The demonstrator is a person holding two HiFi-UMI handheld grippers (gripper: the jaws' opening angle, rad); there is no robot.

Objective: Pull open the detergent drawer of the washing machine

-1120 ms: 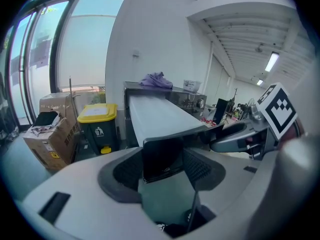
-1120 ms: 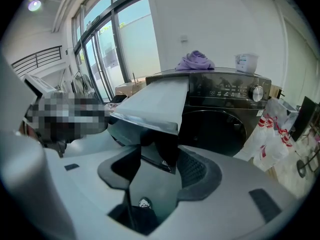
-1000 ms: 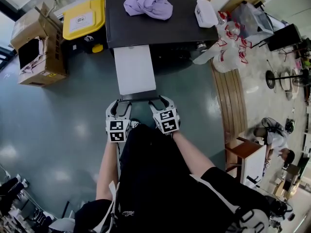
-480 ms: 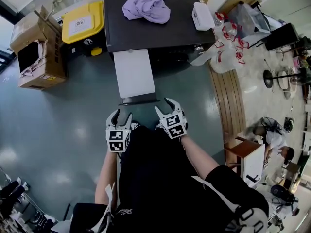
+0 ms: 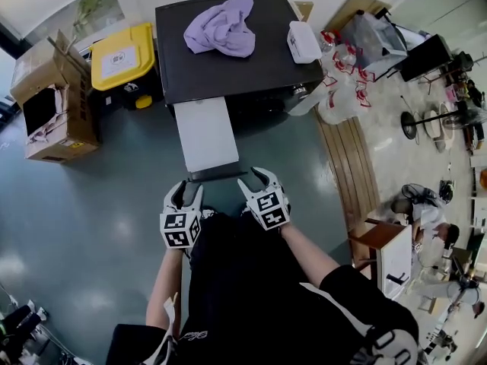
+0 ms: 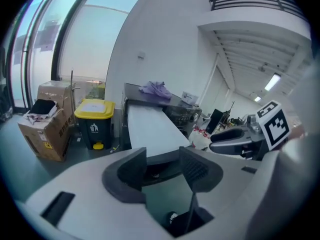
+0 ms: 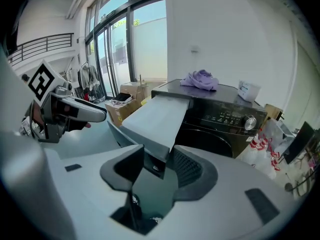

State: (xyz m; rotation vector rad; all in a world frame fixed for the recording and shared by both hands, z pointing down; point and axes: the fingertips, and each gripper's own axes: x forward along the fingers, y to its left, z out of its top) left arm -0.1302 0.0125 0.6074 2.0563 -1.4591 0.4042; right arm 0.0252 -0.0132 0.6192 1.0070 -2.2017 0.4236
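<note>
Left tool [image 5: 186,191], right tool [image 5: 253,178]: jaws wide, just been closing a little, gripping nothing | detergent drawer [image 5: 204,133]: pulled far out of washing machine [image 5: 228,59], front edge just beyond both tips | floor [image 5: 114,196]: open either side.

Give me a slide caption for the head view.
Dark washing machine with its long white detergent drawer pulled out, a lilac cloth and white box on top, yellow-lidded bin alongside.
</note>
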